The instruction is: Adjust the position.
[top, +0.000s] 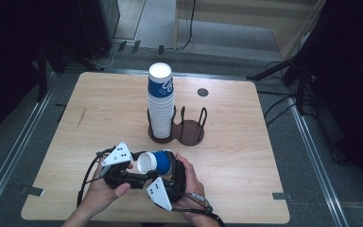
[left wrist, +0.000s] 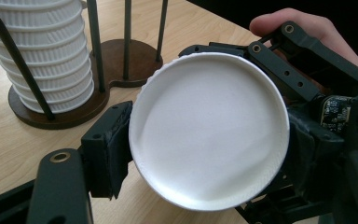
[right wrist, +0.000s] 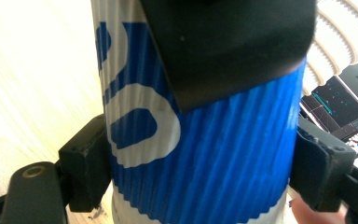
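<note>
Holding the cup point(top: 155, 162) level just in front of the cup stack point(top: 160, 101), both the left tool point(top: 133, 169) and right tool point(top: 166, 166) clamp it; loosen one before lifting, avoiding crushing.

- The cup point(right wrist: 205, 154) between the right gripper's fingers point(right wrist: 86, 163) looks like paper, with a ribbed, matt blue-and-white wall.
- Its base point(left wrist: 209, 130) beside the left gripper's finger point(left wrist: 107, 149) is smooth and white.
- The fingers look like matt black plastic.
- The table point(top: 108, 118) is pale, matt wood grain.
- The holder point(top: 189, 132) has a dark wooden base.
</note>
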`<state>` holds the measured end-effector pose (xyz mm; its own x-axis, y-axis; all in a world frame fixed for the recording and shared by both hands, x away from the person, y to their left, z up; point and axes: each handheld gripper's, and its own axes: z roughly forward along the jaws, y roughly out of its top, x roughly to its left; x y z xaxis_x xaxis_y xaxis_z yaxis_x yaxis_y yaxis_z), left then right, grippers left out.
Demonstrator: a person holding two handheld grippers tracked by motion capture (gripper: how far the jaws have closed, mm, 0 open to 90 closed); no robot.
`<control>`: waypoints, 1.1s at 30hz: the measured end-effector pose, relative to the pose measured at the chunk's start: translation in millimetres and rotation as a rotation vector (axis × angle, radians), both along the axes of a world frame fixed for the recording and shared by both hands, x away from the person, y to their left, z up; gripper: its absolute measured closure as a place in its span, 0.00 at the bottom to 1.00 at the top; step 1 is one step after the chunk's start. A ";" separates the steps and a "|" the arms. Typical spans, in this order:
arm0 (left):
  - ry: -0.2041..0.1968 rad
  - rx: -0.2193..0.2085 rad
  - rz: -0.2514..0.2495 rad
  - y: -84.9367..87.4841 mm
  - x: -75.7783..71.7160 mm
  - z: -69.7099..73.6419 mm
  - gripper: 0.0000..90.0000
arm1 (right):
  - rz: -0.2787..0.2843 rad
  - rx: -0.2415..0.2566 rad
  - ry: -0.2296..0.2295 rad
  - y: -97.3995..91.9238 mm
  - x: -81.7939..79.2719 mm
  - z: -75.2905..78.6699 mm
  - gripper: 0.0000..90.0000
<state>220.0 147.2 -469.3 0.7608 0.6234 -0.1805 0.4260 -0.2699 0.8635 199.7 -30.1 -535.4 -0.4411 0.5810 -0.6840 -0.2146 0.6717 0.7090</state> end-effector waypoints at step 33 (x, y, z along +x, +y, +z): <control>-0.055 -0.054 0.123 7.3 4.7 -0.4 0.32 | 0.033 0.070 0.072 -14.6 -0.1 19.3 0.02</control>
<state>224.7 154.5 -469.7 0.6890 0.7030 -0.1764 0.4044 -0.1708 0.8985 199.6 -44.7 -516.1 -0.5076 0.6104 -0.6081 -0.1823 0.6137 0.7682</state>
